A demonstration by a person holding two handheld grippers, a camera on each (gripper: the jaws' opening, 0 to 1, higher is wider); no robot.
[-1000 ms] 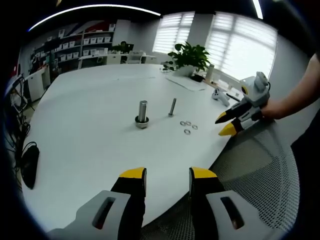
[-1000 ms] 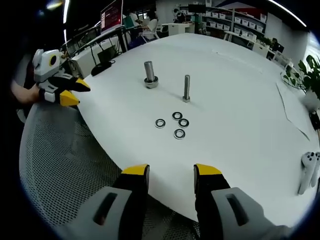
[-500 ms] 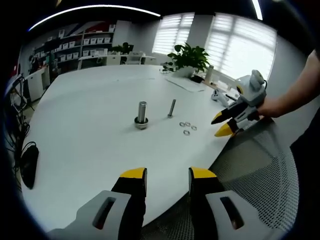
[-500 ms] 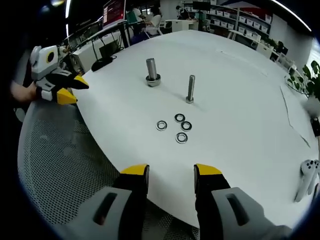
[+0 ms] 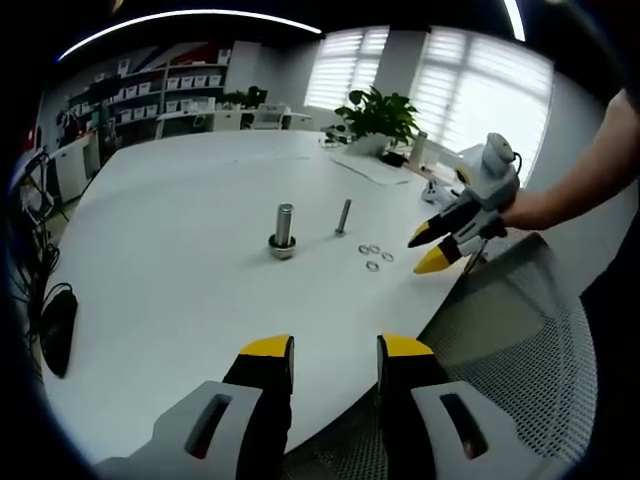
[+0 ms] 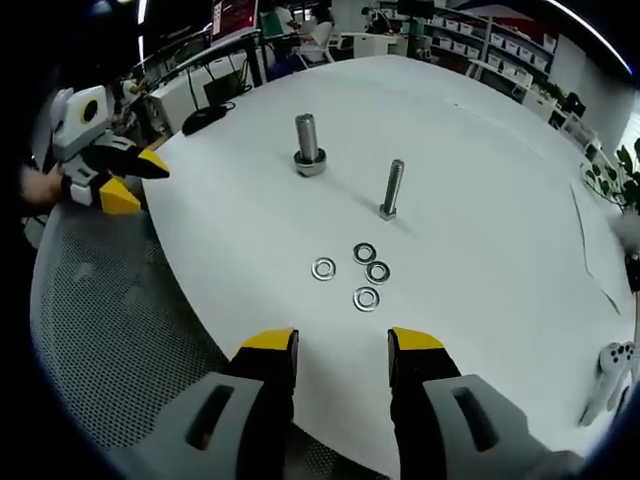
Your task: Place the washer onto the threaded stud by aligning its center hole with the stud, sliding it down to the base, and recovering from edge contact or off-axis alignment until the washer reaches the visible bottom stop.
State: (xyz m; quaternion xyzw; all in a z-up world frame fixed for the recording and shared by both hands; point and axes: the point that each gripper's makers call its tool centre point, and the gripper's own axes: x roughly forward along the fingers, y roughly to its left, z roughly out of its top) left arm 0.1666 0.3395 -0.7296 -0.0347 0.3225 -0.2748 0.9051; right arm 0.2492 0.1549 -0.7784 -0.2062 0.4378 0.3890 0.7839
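Several steel washers (image 6: pixel 357 274) lie flat in a small cluster on the white table (image 6: pixel 480 210); in the left gripper view the washers (image 5: pixel 374 257) sit just right of centre. Behind them stands a thin threaded stud (image 6: pixel 391 188) (image 5: pixel 344 216), upright. A thicker stud with a collar at its base (image 6: pixel 307 143) (image 5: pixel 284 229) stands to its left. My right gripper (image 6: pixel 342 345) is open and empty, close above the table edge, short of the washers; it also shows from the right, right gripper (image 5: pixel 428 248). My left gripper (image 5: pixel 334 352) is open and empty at the table's near edge, also seen as left gripper (image 6: pixel 128 181).
A grey mesh chair (image 6: pixel 110 330) (image 5: pixel 510 330) lies below the table edge. A potted plant (image 5: pixel 379 115) and papers (image 5: pixel 372 166) sit at the far side. A white controller (image 6: pixel 610 365) lies on the table. A black mouse (image 5: pixel 57 330) rests at the left. Shelves line the room.
My right gripper has moved forward over the table edge toward the washers, which now sit nearer in its view. My left gripper has stayed put.
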